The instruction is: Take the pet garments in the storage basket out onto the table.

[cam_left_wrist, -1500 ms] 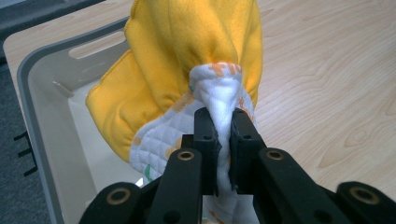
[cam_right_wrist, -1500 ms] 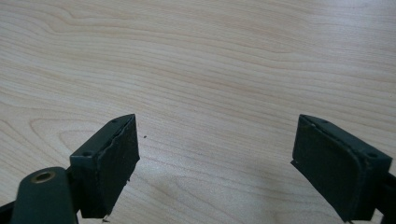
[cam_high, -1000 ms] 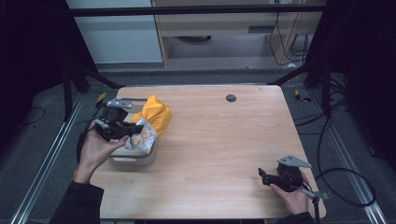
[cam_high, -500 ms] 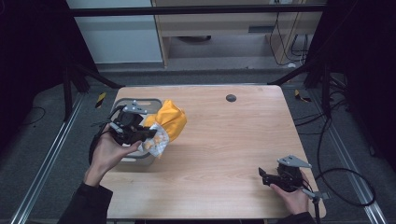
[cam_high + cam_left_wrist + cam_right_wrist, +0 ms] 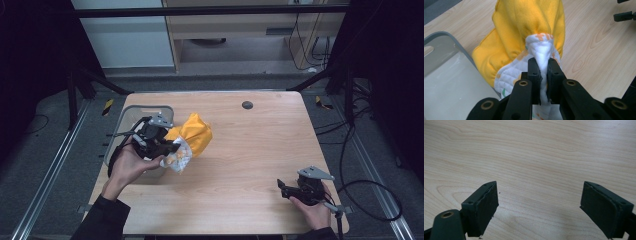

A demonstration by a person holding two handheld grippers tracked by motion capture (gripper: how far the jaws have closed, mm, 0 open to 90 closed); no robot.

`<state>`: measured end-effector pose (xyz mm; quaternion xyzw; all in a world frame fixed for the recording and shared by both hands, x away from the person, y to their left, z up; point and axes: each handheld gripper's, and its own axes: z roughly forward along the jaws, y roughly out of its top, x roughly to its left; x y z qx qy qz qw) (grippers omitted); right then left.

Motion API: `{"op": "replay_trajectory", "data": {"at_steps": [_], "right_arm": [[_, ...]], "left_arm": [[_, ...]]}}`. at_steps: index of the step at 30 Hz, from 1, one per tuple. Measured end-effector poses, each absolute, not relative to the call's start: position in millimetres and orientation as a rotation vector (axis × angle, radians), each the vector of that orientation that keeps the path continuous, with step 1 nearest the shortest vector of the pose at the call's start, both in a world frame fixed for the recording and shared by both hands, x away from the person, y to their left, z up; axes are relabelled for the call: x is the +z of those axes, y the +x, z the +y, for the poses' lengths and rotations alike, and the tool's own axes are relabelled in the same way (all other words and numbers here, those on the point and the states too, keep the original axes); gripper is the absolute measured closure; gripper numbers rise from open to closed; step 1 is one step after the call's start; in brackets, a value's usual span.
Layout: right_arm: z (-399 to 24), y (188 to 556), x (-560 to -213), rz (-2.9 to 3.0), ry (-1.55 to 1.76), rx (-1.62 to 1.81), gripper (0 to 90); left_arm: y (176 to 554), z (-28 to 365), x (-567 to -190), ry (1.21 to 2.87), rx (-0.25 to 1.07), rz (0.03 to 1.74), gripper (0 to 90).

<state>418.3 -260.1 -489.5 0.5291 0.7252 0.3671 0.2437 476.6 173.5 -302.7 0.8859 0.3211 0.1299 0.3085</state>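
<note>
A yellow cloth with a white quilted, orange-printed lining point(image 5: 192, 137) hangs bunched over the table, just right of a grey bin point(image 5: 131, 119). My left gripper point(image 5: 172, 147) is shut on a fold of the white lining, which is pinched between the pads in the left gripper view point(image 5: 544, 72); the yellow side point(image 5: 529, 27) billows beyond the jaws. At the near right of the table my right gripper point(image 5: 284, 189) rests low in a hand, open, its jaws wide apart over bare wood point(image 5: 539, 195) with nothing between them.
The grey bin stands at the table's left edge, its pale inside point(image 5: 451, 85) seen beside the cloth. A small dark round hole point(image 5: 247, 105) marks the far middle of the wooden table point(image 5: 250, 150). Cables point(image 5: 365, 200) trail off the right side.
My left gripper has carried the cloth to the right, from over the bin out over the table. The right gripper has not moved.
</note>
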Motion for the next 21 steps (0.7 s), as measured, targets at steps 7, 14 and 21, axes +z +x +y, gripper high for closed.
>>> {"op": "replay_trajectory", "data": {"at_steps": [7,14,21], "right_arm": [[-261,419,-490,1.977,1.433,1.002,14.5],[-261,419,-490,1.976,1.430,1.001,14.5],[-261,419,-490,1.978,1.424,1.000,14.5]], "left_arm": [[478,162,-309,2.346,0.327,0.803,83.5],[479,148,-319,2.370,0.304,0.759,83.5],[482,135,-332,2.401,0.283,0.735,83.4]]}}
